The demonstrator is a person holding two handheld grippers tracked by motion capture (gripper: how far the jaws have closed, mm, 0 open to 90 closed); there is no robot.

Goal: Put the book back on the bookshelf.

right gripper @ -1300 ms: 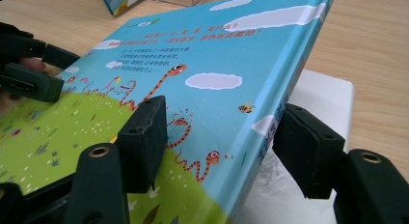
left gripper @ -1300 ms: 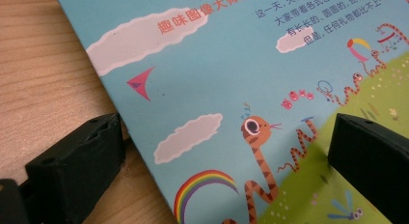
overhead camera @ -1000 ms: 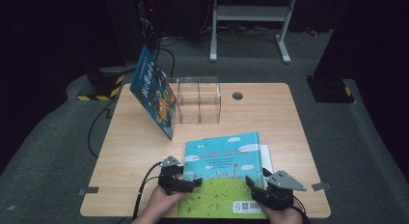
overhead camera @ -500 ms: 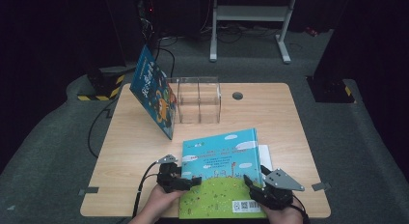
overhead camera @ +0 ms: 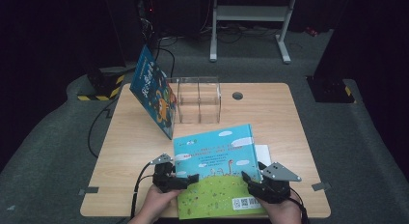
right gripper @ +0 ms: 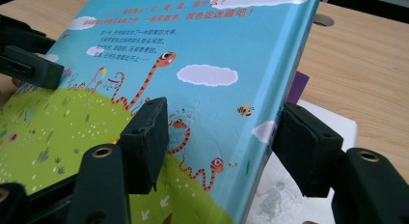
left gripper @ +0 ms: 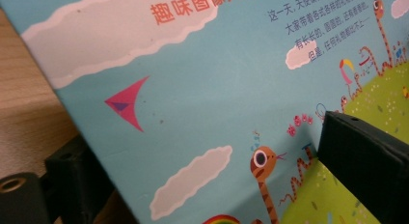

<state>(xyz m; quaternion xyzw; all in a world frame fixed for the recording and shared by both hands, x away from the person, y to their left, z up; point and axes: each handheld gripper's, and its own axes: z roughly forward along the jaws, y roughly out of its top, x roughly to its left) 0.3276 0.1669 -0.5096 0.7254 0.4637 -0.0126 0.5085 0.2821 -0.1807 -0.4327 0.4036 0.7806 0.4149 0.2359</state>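
Observation:
A picture book (overhead camera: 217, 159) with a blue sky and green hill on its cover lies near the table's front edge, held from both sides. My left gripper (overhead camera: 185, 178) grips its left edge. In the left gripper view the book (left gripper: 202, 89) runs between the jaws, one pad on the cover and the other beneath it. These jaws have just been closing on the book. My right gripper (overhead camera: 251, 178) holds the right side. In the right gripper view one jaw presses on the cover (right gripper: 202, 50) and the other on the spine edge.
A second, dark blue book (overhead camera: 154, 96) leans against a clear box (overhead camera: 198, 101) at the table's back left. A white sheet (overhead camera: 263, 151) lies under the held book's right side. A round cable hole (overhead camera: 237, 95) sits behind the box.

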